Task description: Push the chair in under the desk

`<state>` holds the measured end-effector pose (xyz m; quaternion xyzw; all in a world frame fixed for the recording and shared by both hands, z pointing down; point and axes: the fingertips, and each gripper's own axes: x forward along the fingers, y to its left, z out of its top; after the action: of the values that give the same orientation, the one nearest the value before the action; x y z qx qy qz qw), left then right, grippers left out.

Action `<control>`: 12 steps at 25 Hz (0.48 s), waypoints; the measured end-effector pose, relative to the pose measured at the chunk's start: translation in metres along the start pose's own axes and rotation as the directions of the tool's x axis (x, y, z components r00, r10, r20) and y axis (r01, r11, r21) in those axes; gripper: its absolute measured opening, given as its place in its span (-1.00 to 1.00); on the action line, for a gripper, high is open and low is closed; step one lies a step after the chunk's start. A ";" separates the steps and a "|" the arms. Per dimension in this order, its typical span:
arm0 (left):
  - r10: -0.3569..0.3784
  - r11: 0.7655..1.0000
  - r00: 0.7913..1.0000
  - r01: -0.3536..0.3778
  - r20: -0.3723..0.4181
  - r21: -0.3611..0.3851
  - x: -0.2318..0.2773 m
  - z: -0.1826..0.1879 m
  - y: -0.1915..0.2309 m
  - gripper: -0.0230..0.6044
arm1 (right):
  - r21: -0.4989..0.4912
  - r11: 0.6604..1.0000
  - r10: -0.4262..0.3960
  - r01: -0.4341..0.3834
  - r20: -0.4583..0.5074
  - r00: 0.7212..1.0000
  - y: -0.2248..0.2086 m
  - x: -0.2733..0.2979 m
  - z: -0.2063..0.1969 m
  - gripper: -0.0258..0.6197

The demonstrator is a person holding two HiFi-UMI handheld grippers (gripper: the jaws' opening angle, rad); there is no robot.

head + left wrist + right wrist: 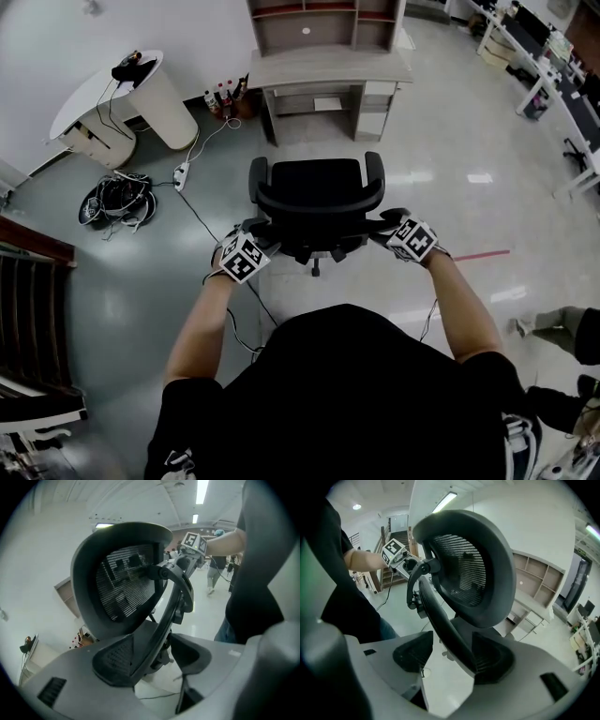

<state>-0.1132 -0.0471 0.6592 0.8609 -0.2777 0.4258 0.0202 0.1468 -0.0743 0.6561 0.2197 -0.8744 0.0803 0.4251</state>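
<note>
Grey polished floor (450,141) of an open office, with the desk (328,67) set against the far wall. Found the chair (317,187) well apart from that desk, seat turned toward it and backrest (124,585) toward the person, so already lined up for a straight shove. Placed the left gripper (253,246) and the right gripper (398,231) at the two sides of the back, low behind the backrest, probably to push evenly and stop the chair veering. Held both pairs of jaws apart, released, clenched on nothing. Saw a curved back bar (165,616) passing through the left gap and a second back bar (440,620) through the right gap. Seemed to lean against one pad on each side, but could not settle true contact. Lost the chair's base and wheels beneath the seat, and the near floor behind the person's torso. Noted a cable (199,217) trailing beside the chair, partly covered by the left arm.
</note>
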 end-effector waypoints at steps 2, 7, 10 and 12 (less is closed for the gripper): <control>-0.018 0.999 0.998 0.020 -0.056 0.042 0.007 -0.007 -0.004 -0.10 | -0.018 1.000 -0.004 0.003 -0.018 1.000 0.001 0.004 -0.001 -0.12; -0.024 0.982 0.985 0.055 -0.172 0.178 0.024 -0.019 -0.010 -0.03 | -0.079 0.997 -0.009 0.004 -0.067 0.998 0.005 0.014 -0.007 -0.08; -0.021 0.972 0.978 0.069 -0.209 0.226 0.031 -0.020 -0.011 -0.01 | -0.134 0.991 -0.027 0.014 -0.101 0.995 0.004 0.020 -0.009 -0.03; -0.019 0.965 0.974 0.078 -0.227 0.252 0.034 -0.020 -0.010 0.00 | -0.181 0.983 -0.040 0.016 -0.125 0.991 0.003 0.022 -0.009 -0.01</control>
<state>-0.1058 -0.0487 0.6997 0.8096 -0.1944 0.5516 -0.0509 0.1398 -0.0752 0.6796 0.1872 -0.8457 0.0089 0.4996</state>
